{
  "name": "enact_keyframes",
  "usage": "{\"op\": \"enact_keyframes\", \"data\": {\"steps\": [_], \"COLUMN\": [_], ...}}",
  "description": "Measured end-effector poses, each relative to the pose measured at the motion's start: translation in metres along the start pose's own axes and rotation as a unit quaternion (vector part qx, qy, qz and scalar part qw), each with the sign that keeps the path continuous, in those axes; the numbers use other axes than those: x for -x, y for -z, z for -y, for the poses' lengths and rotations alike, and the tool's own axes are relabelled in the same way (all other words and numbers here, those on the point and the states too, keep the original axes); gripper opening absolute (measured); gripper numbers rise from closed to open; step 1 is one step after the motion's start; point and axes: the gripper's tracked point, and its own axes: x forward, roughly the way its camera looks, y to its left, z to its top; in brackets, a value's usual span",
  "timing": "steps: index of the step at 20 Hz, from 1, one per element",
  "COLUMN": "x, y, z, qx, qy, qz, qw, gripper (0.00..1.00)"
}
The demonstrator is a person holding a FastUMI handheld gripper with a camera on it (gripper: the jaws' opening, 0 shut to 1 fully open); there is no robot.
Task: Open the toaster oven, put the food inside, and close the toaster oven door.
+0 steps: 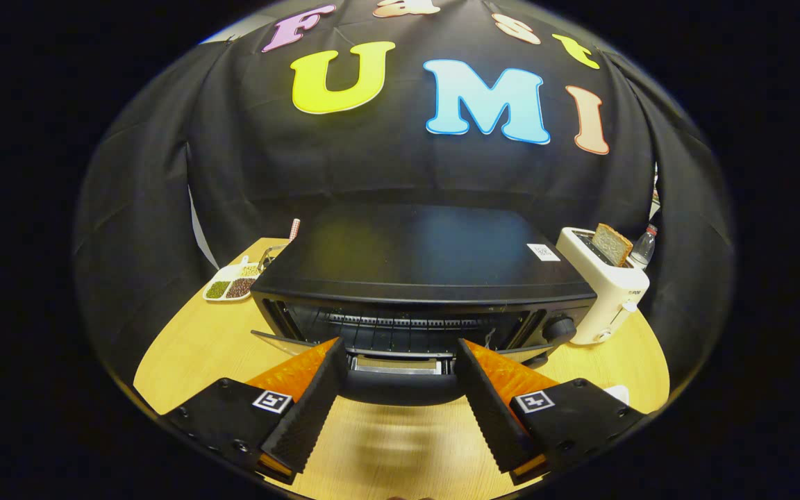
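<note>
Black toaster oven (414, 271) at 12 o'clock | door (400, 375) lowered, handle between fingers | gripper (400, 375) spread, unclenched | advice: swing door fully down before releasing.

A staged recording booth dressed as a small kitchen corner: black cloth wall (164, 208) hangs as backdrop behind a light wooden table (198, 347). On it stand a black toaster oven (421, 264), a white pop-up toaster (612, 292) holding a bread slice (612, 244), a divided dish (232, 285) of beans, and a plastic bottle (643, 246).
</note>
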Motion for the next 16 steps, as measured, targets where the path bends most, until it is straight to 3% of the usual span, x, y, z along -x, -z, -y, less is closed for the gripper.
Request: {"op": "enact_keyframes", "data": {"steps": [16], "x": [0.029], "y": [0.065], "z": [-0.001], "qx": [-0.006], "qy": [-0.008], "qz": [-0.06], "qw": [0.998], "gripper": [0.97]}}
